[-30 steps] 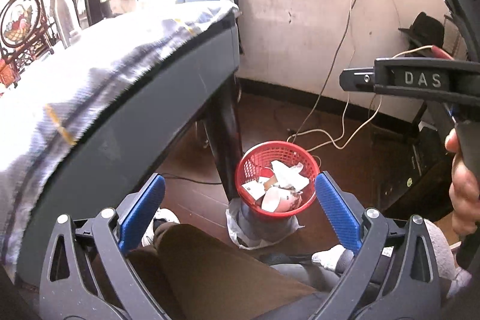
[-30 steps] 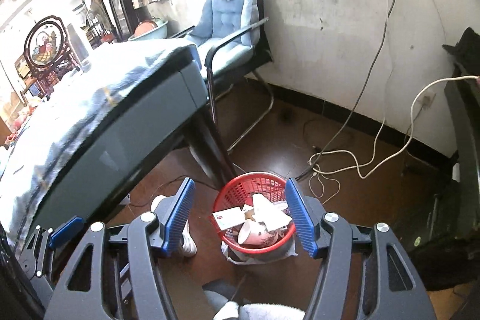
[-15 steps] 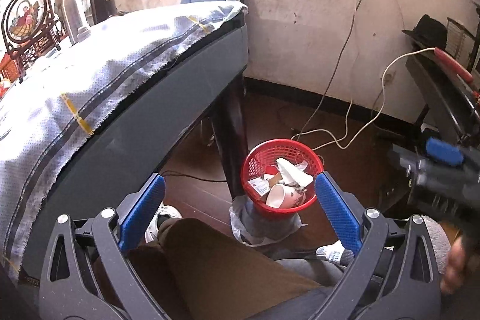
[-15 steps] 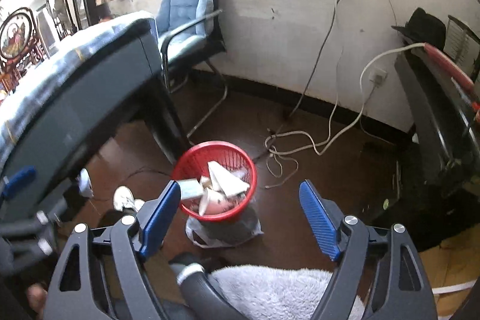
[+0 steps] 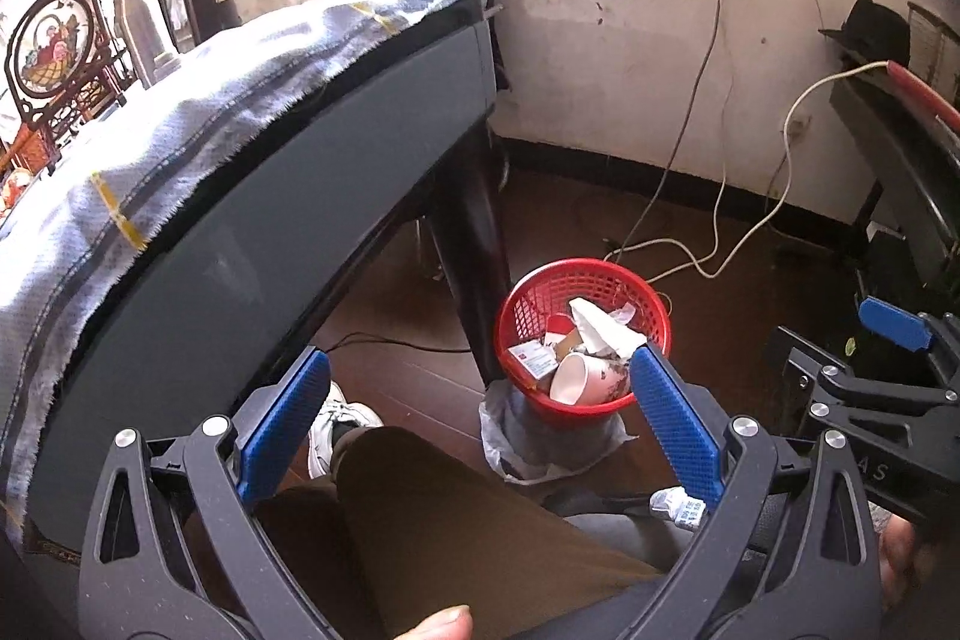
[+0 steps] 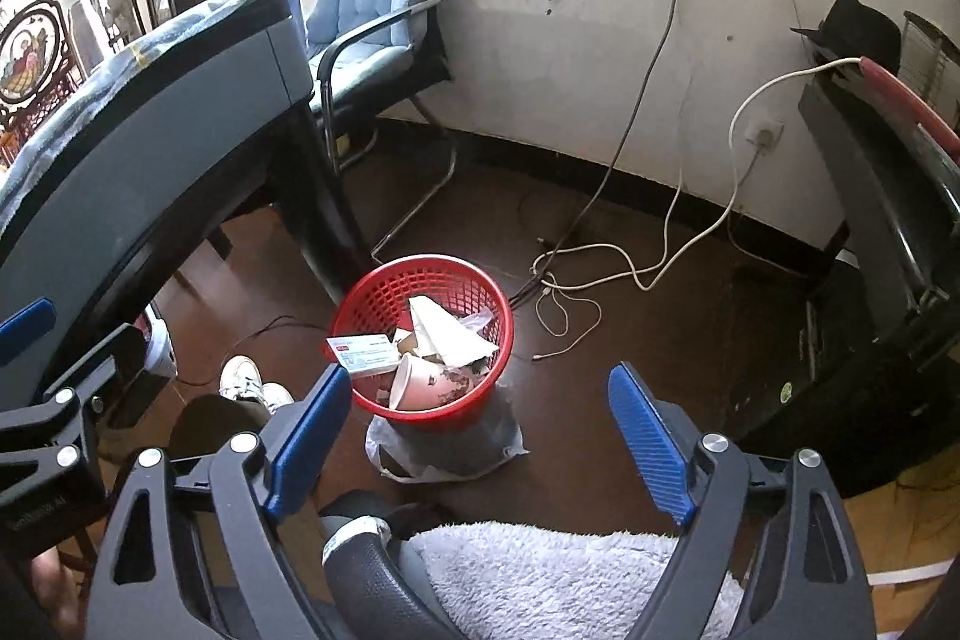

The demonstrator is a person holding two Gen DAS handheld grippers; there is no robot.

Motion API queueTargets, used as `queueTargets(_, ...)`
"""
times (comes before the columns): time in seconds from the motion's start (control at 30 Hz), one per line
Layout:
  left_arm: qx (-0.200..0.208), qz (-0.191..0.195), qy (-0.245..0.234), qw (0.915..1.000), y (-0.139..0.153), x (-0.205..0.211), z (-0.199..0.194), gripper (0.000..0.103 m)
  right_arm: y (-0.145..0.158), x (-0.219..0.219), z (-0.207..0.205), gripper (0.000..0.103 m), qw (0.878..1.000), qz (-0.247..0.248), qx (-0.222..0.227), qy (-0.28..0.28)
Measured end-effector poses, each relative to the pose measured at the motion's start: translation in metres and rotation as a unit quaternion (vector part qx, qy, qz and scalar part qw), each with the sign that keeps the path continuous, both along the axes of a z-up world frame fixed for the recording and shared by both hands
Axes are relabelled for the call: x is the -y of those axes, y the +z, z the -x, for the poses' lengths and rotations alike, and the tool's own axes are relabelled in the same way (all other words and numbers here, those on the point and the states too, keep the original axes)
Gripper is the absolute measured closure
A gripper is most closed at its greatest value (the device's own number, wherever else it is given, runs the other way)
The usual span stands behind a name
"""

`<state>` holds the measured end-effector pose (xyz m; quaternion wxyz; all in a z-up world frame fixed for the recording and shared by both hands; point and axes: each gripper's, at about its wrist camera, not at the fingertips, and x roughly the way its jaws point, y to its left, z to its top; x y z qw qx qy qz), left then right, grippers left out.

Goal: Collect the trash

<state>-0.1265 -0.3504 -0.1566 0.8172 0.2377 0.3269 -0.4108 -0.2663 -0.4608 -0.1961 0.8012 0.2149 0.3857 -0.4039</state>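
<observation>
L claw (image 5: 477, 409): blue pads spread wide, nothing between them; held low over the person's lap, brown trouser leg (image 5: 444, 532) just under it.
R claw (image 6: 480, 430): also spread wide, empty; held above a white fluffy cloth (image 6: 558, 580) at the bottom edge of the R view. Each claw shows at the side of the other's view.
Red mesh wastebasket (image 6: 384, 298): on the floor ahead of both claws, just beside the black bench leg (image 6: 324, 214); sits on a crumpled clear plastic bag (image 6: 450, 448).
Trash in basket: paper cup (image 6: 426, 382) on its side w/ mouth toward the cameras; crumpled white paper (image 6: 447, 334) above it; white card w/ red mark (image 6: 363, 352) leaning at the near-left rim; smaller scraps under these, too jumbled to name.
Bench (image 5: 252, 220): grey side panel, light blue fringed cloth (image 5: 180, 112) draped on top; left of the basket.
White sneaker (image 6: 243, 379): on the floor left of the basket, near the bench.
Chair (image 6: 372, 16): black frame, blue cushion, behind the bench by the wall.
Cables (image 6: 660, 244): white + grey leads run from wall sockets down to the floor behind the basket, well apart from the claws.
Black hat (image 6: 852, 22): on dark furniture at right, prob. a shelf unit.
</observation>
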Motion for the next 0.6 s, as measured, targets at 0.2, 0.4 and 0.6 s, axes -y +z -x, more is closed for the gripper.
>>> queueTargets(0.2, -0.013, -0.005, 0.001, 0.9999, -0.0036, 0.0026, -0.0024, 0.007, -0.0038, 0.0043, -0.001, 0.017, 1.0, -0.013, -0.003, -0.002)
queueTargets(0.4, -0.014, -0.008, -0.001, 0.9999, -0.0036, 0.0032, -0.0019, 0.007, -0.0056, 0.0065, -0.0014, 0.016, 1.0, -0.023, -0.002, -0.003)
queueTargets(0.6, -0.017, -0.008, -0.001, 0.9998, -0.0035, 0.0028, -0.0028, 0.007, -0.0045, 0.0042, -0.0023, 0.016, 1.0, -0.021, -0.002, -0.001)
